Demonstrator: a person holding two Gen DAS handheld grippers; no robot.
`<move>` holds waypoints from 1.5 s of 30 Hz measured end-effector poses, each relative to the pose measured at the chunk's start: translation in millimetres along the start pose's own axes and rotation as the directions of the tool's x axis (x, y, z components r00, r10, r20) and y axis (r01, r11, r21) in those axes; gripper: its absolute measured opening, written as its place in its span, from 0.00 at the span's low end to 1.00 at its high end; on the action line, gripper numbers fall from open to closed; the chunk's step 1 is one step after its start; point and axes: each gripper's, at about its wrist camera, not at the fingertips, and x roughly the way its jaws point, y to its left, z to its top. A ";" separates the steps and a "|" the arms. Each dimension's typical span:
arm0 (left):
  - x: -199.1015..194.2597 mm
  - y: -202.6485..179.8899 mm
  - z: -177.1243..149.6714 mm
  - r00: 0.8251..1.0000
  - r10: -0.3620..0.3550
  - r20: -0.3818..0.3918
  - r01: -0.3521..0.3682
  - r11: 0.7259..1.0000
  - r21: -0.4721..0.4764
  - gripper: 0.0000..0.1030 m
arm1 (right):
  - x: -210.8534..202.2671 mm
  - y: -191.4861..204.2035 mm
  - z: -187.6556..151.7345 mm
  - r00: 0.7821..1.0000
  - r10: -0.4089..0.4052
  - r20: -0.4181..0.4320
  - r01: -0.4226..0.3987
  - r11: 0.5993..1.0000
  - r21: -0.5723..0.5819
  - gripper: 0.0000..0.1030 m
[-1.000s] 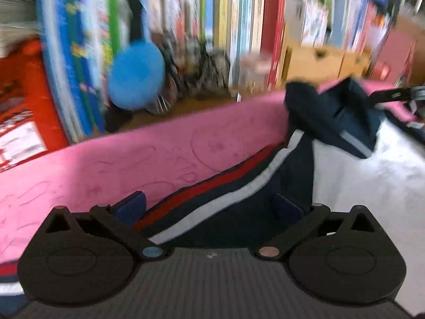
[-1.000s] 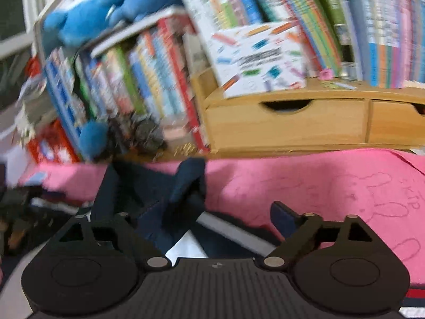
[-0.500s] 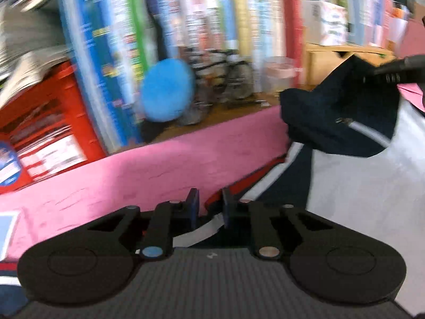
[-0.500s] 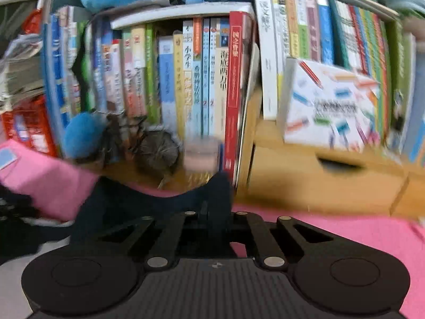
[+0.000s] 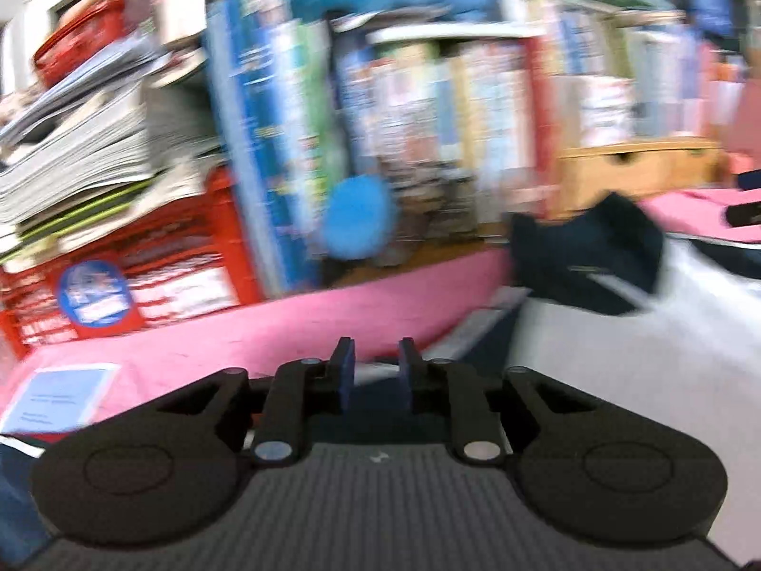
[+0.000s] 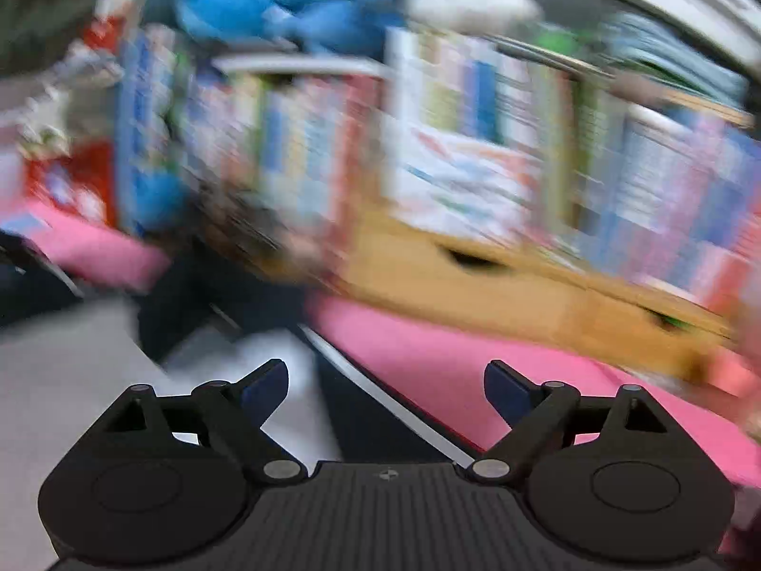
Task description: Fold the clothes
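Observation:
A navy and white garment (image 5: 594, 333) with red and white stripes lies on a pink cloth (image 5: 333, 323). Its dark collar part (image 5: 585, 257) is bunched up at the back. My left gripper (image 5: 375, 371) is shut on the garment's striped edge, low over the pink cloth. In the right wrist view my right gripper (image 6: 385, 385) is open and empty, just above the garment (image 6: 71, 380) and its white stripe (image 6: 380, 409). Both views are blurred by motion.
A packed bookshelf (image 5: 428, 119) stands right behind the pink cloth, with a wooden drawer box (image 6: 499, 285), a red crate (image 5: 119, 285) under stacked magazines, a blue ball (image 5: 361, 219) and blue plush toys (image 6: 266, 0) on top. A blue card (image 5: 62, 395) lies at left.
My right gripper was shut on the dark collar part and has opened and let it go. My left gripper stays shut on the striped edge and has swung its view upward and to the left.

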 end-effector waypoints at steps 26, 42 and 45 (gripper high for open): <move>-3.6 -78.0 -42.0 0.992 0.117 -0.055 -0.101 0.968 0.229 0.23 | -134.5 -155.0 -111.5 0.910 -0.398 -0.118 0.415 0.887 0.203 0.97; -42.4 -60.8 -40.0 0.981 0.192 -0.038 -0.186 0.973 0.133 0.40 | -97.6 -61.5 -115.1 0.995 0.015 -0.096 0.014 0.957 0.291 0.94; -60.6 -59.7 -38.1 0.978 0.206 -0.027 -0.202 0.974 0.106 0.40 | -117.4 -32.7 -108.0 0.997 0.068 -0.032 -0.058 0.968 0.245 0.94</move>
